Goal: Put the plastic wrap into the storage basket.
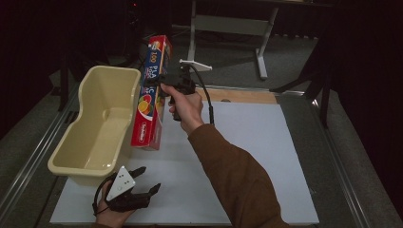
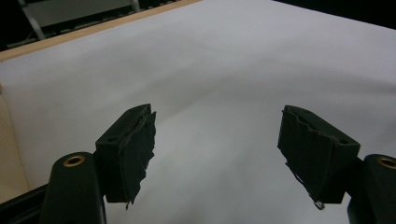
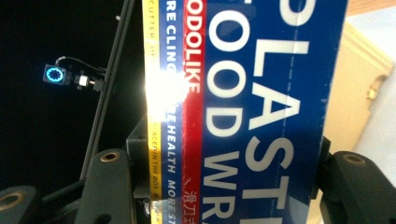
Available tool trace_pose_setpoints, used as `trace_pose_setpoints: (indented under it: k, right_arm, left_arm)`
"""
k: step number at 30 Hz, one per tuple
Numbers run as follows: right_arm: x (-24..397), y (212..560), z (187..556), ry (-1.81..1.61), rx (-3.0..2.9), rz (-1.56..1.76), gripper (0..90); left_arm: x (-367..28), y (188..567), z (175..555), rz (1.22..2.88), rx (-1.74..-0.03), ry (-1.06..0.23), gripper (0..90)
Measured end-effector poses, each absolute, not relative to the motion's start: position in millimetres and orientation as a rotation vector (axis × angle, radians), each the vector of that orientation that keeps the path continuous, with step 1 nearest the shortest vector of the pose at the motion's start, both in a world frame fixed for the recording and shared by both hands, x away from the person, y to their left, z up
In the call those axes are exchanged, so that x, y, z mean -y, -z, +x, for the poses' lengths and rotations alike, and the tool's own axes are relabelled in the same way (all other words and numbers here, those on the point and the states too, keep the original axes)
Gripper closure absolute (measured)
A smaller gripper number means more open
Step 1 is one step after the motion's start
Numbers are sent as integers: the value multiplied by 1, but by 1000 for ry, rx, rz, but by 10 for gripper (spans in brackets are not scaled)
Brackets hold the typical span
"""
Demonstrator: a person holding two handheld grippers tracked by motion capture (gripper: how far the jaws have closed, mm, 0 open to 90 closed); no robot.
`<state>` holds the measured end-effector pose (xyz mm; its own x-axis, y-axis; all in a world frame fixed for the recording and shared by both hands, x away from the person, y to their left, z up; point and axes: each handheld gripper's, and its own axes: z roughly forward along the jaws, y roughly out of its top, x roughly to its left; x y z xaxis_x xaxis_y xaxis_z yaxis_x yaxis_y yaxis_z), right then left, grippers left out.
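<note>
A long red and blue plastic-wrap box (image 1: 151,95) hangs tilted in the air beside the cream tub (image 1: 102,118), its lower end just over the tub's right rim. My right gripper (image 1: 164,85) is shut on the box about midway along it, held by a hand with a brown sleeve. In the right gripper view the box (image 3: 243,107) spans the gap between both black jaws, which press its sides. My left gripper (image 1: 142,183) rests at the white mat's front left, jaws wide apart. In the left gripper view the left gripper (image 2: 217,156) has only bare mat between its pads.
The white mat (image 1: 247,142) covers the table, with a wooden strip (image 1: 247,96) along its far edge. The tub stands at the mat's left side. A grey table frame (image 1: 228,28) stands behind on the floor. Metal rails (image 1: 347,180) run along both sides.
</note>
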<state>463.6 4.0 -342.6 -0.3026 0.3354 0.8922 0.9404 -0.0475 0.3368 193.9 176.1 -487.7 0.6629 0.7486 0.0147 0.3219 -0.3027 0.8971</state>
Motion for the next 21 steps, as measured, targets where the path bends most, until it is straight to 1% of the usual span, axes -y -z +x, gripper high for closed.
trace_pose_setpoints:
  k: [21]
  right_arm:
    - [-51,342,458,1395,1624,-1363,410]
  left_arm:
    - [-175,487,192,1882,-819,-552,273]
